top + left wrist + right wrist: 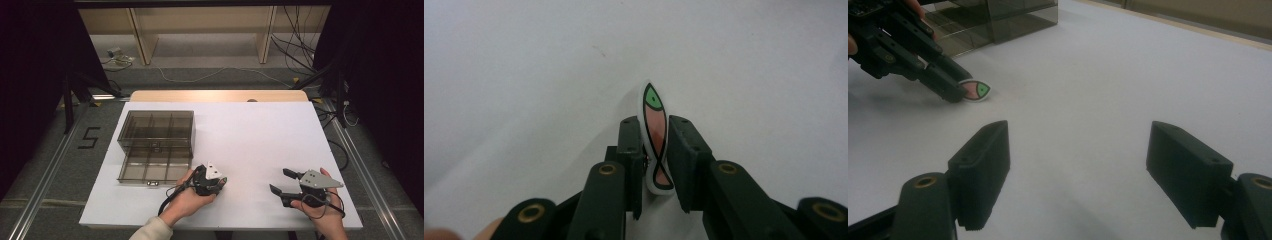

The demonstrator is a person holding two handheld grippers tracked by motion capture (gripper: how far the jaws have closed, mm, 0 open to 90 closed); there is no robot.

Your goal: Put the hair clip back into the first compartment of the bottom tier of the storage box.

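Observation:
A small flat fish-shaped piece, pink with a green head and a white rim, stands on edge on the white table. My left gripper is shut on it, one black pad against each flat side. In the right gripper view the fish piece pokes out past the left gripper's fingertips, low on the table. In the high view the left gripper sits near the table's front, right of the box. My right gripper rests at the front right, its jaws open with nothing between them.
A smoky transparent compartment box stands at the table's left, with an open divided part lying flat in front of it. Wooden shelving and cables lie beyond the far edge. Bare white tabletop stretches between the two grippers.

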